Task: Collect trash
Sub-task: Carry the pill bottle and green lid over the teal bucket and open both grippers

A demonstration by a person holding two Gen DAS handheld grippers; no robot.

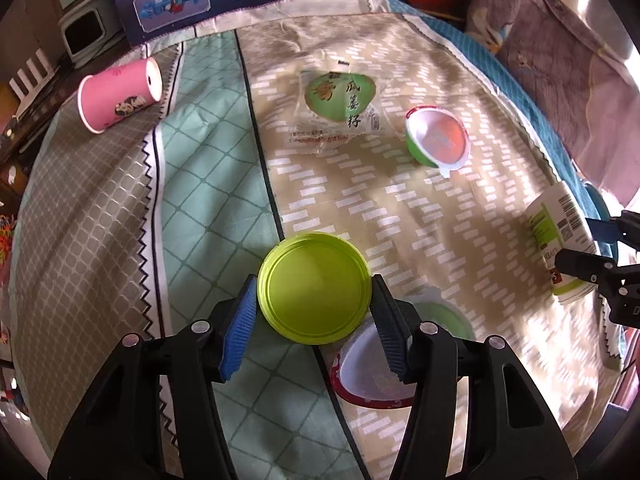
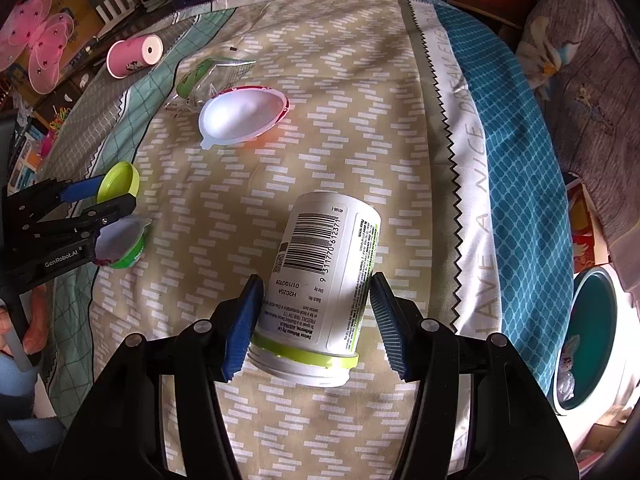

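Left gripper [image 1: 314, 308] clamped on lime lid [image 1: 314, 288], above bedspread [image 1: 200, 200] centre. Right gripper [image 2: 316, 312] clamped on white bottle [image 2: 320, 280], toward right edge.

Both views are lit by warm daylight entering from the right, where the bedding [image 1: 592, 92] is washed out by glare. Soft, mottled shadows are cast across the patterned sheet [image 2: 320, 128]. Strong fisheye bending is seen at the edges (dark, vignetted corners included). Focus is reasonably sharp centrally; the background clutter is softened.
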